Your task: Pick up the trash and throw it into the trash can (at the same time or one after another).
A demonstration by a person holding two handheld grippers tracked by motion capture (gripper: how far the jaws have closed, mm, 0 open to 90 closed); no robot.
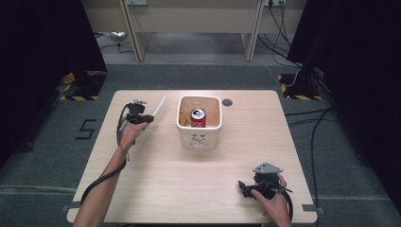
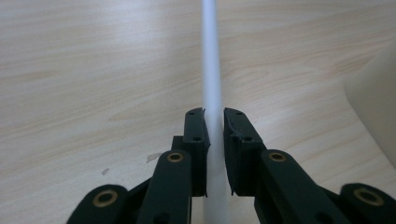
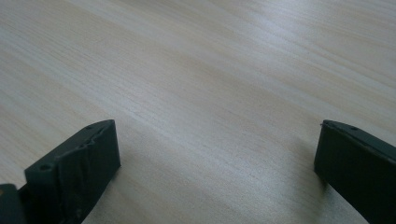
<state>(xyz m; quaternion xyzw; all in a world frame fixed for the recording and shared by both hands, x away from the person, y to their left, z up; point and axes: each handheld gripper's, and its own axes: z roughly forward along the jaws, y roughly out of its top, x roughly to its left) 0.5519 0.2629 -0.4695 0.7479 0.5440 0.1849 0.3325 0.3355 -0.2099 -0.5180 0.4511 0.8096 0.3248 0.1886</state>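
A thin white straw [image 1: 159,108] sticks out from my left gripper [image 1: 146,118] at the table's left, slanting up toward the far right. In the left gripper view both black jaws press on the straw [image 2: 211,70], which runs straight ahead over the wood; the gripper [image 2: 214,115] is shut on it. A red soda can [image 1: 198,117] stands inside a cream square tub [image 1: 199,137] at the table's middle, just right of the straw's tip. My right gripper [image 1: 243,186] rests near the front right edge, jaws wide apart over bare wood [image 3: 215,135], holding nothing.
A pale wooden table [image 1: 189,189] carries everything, with a dark round hole [image 1: 227,102] behind the tub. The tub's cream wall [image 2: 378,107] shows at the right of the left gripper view. Desk legs, cables and dark curtains stand beyond the table.
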